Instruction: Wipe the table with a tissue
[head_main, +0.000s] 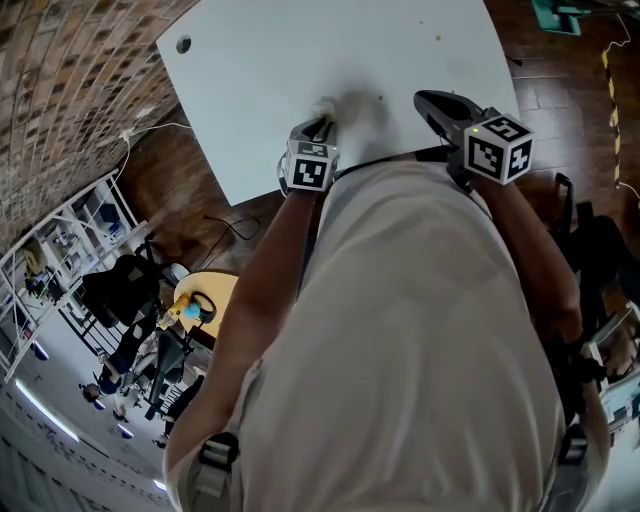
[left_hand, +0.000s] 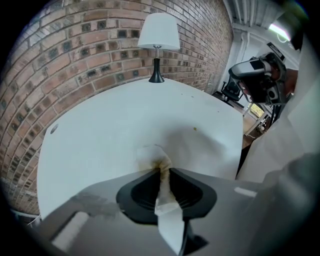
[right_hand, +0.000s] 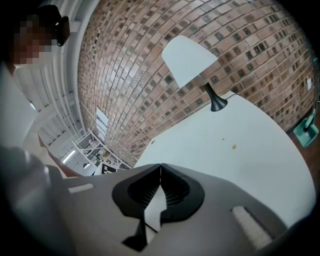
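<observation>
The white table (head_main: 300, 60) fills the top of the head view. My left gripper (head_main: 322, 126) points steeply down at its near edge, shut on a white tissue (head_main: 326, 106). In the left gripper view the tissue (left_hand: 150, 156) runs up between the closed jaws of the left gripper (left_hand: 163, 171), and its crumpled, brown-stained end presses on the table (left_hand: 100, 135). A small brownish spot (left_hand: 195, 129) lies just beyond it. My right gripper (head_main: 432, 102) hovers over the table to the right. In the right gripper view its tips (right_hand: 160, 166) meet with nothing held, and a yellowish spot (right_hand: 233, 147) shows on the table.
A lamp with a white shade (left_hand: 159, 31) stands at the table's far edge by the brick wall (left_hand: 90, 60); the lamp (right_hand: 190, 60) also shows in the right gripper view. A cable hole (head_main: 183, 44) sits near the table's left corner. Wooden floor, cables and shelving (head_main: 90, 230) lie at the left.
</observation>
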